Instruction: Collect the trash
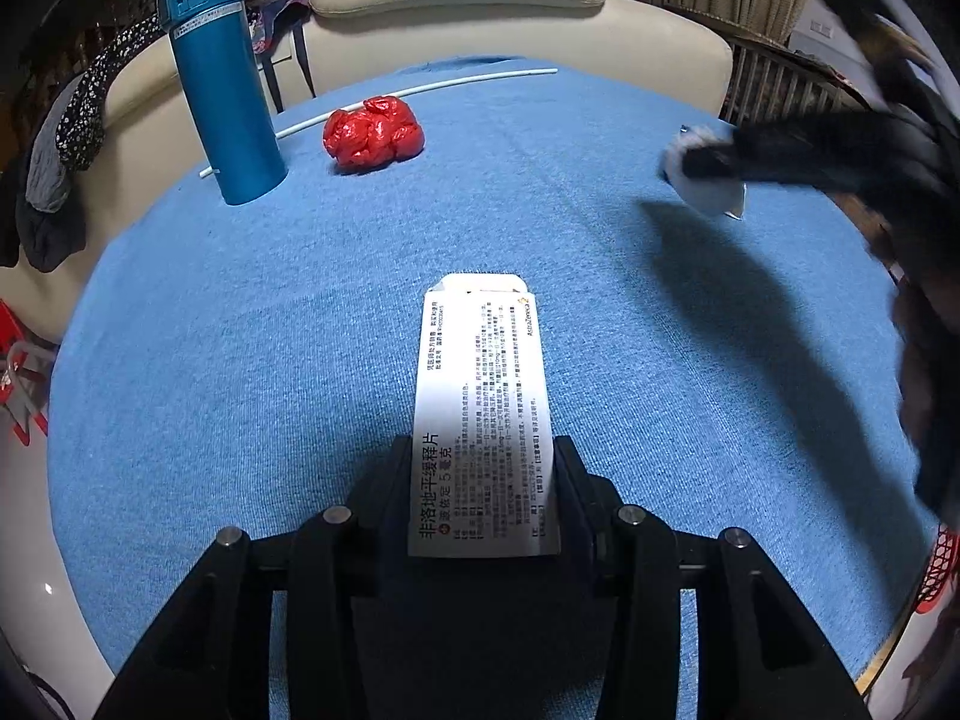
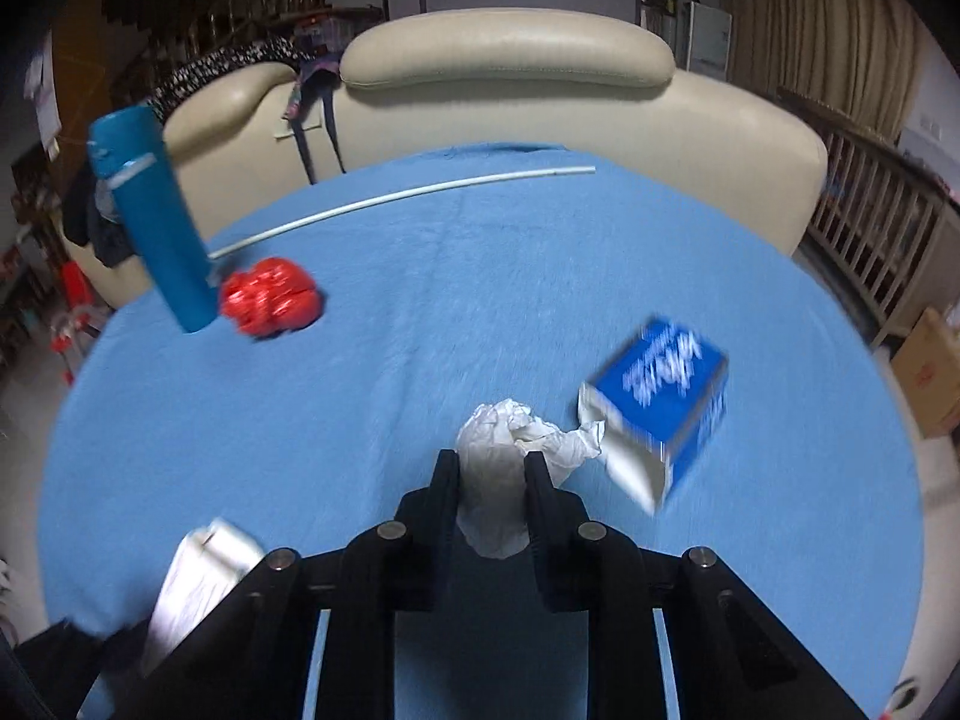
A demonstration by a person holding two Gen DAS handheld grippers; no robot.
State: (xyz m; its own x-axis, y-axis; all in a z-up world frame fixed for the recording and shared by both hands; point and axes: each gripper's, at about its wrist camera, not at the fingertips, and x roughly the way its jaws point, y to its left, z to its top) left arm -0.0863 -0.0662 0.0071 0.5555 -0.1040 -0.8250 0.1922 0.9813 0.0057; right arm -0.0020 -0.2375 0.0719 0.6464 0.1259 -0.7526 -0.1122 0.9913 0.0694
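Observation:
My left gripper (image 1: 483, 450) is shut on a white medicine box (image 1: 483, 396) with printed text, held just above the blue tablecloth (image 1: 240, 330). My right gripper (image 2: 491, 465) is shut on a crumpled white tissue (image 2: 501, 456); it shows blurred at the right of the left wrist view (image 1: 708, 171). A crumpled red wrapper (image 1: 373, 131) lies far left on the cloth, also in the right wrist view (image 2: 270, 297). The medicine box appears at the lower left of the right wrist view (image 2: 198, 582).
A tall blue flask (image 1: 219, 78) stands at the far left beside the wrapper. A white straw (image 1: 420, 90) lies along the far edge. A blue carton (image 2: 660, 408) sits right of the tissue. A cream sofa (image 2: 510, 60) stands behind the table.

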